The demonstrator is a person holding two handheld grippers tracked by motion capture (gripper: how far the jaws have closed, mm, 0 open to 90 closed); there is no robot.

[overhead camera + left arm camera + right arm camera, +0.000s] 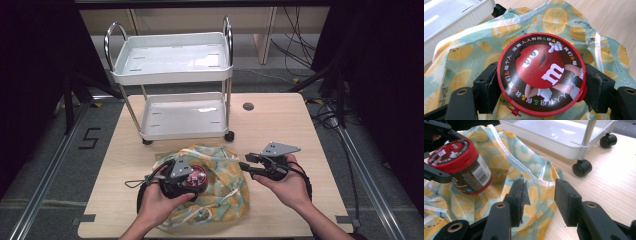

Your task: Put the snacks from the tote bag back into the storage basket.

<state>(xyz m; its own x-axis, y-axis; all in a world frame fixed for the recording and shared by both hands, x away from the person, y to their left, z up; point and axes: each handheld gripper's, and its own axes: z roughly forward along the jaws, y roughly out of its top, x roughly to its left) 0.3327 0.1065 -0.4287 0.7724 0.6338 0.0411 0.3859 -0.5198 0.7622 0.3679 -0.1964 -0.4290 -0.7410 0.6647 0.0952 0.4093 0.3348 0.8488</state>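
Note:
A round candy jar [199, 176] with a red lid and brown body hangs just above a lemon-print fabric bag [226, 172] on the table's near half. My left gripper [190, 181] is shut on it; in the left gripper view its pads [487, 83] press both sides of the jar [534, 62] below the lid, over the bag [461, 52]. My right gripper [247, 164] is at the bag's right edge, open. In the right gripper view nothing is between the jaws of my right gripper [539, 200], the bag [499, 160] lies beneath, and the jar [461, 165] hangs tilted at the upper left.
A white two-shelf wheeled cart [172, 70] stands on the far left part of the wooden table [280, 125], its shelves bare. One of its casters [581, 168] is close beyond my right gripper. Bare tabletop lies to the right of the bag.

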